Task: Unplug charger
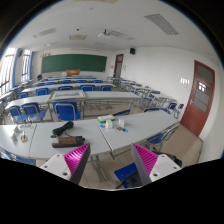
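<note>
My gripper (112, 166) is open, with its two magenta pads (76, 157) wide apart and nothing between them. It is held high above a white desk (50, 134) in a classroom. Two small objects stand on the desk beyond the fingers: a teal and white one (102, 123) and a white one (120, 124). I cannot make out a charger or a socket.
A blue chair (127, 173) stands on the floor below, between the fingers. Rows of white desks with blue chairs (65, 110) fill the room. A green chalkboard (72, 63) is on the far wall, and a brown door (200, 95) is at the right.
</note>
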### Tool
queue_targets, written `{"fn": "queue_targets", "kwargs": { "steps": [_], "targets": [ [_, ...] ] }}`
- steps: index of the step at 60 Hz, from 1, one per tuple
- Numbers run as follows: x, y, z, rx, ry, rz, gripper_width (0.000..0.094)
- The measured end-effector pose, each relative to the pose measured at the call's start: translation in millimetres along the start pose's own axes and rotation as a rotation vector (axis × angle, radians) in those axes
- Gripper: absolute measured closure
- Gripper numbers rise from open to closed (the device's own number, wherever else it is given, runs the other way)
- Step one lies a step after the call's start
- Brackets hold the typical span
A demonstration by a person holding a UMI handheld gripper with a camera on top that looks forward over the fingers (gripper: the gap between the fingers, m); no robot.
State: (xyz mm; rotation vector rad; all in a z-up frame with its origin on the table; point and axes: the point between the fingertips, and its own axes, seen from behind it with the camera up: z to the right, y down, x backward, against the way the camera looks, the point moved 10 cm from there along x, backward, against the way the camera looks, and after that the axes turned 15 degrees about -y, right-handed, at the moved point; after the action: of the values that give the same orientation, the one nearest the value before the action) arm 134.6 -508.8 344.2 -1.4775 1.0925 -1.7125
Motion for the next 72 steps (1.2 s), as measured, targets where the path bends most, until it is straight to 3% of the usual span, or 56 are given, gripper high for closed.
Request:
{"fn": "queue_targets", "kwargs": {
  "steps": [13, 27, 42, 55, 58, 63, 69, 72],
  "targets": [
    [-19.7, 41.1, -11.0, 0.006, -0.029, -0.054, 0.0079],
    [-82.3, 110.5, -79.6, -0.034, -0.247, -0.121, 0.0088],
    [-202.7, 115.0, -204.6, 0.049, -0.445, -0.031, 0.009],
    [-316.5, 91.9, -263.2, 0.052, -0.426, 0.042, 0.0114],
    [-338.5, 89.4, -266.4, 0.048, -0.411, 0.039, 0.0163],
    [-366.8, 92.4, -263.2, 0.055, -0.352, 0.027, 0.0333],
    [-379.2, 96.3, -261.9, 0.045, -0.359, -0.001, 0.0429],
    [-380.0, 95.0, -260.6, 0.043, -0.361, 0.009, 0.053]
  ]
}}
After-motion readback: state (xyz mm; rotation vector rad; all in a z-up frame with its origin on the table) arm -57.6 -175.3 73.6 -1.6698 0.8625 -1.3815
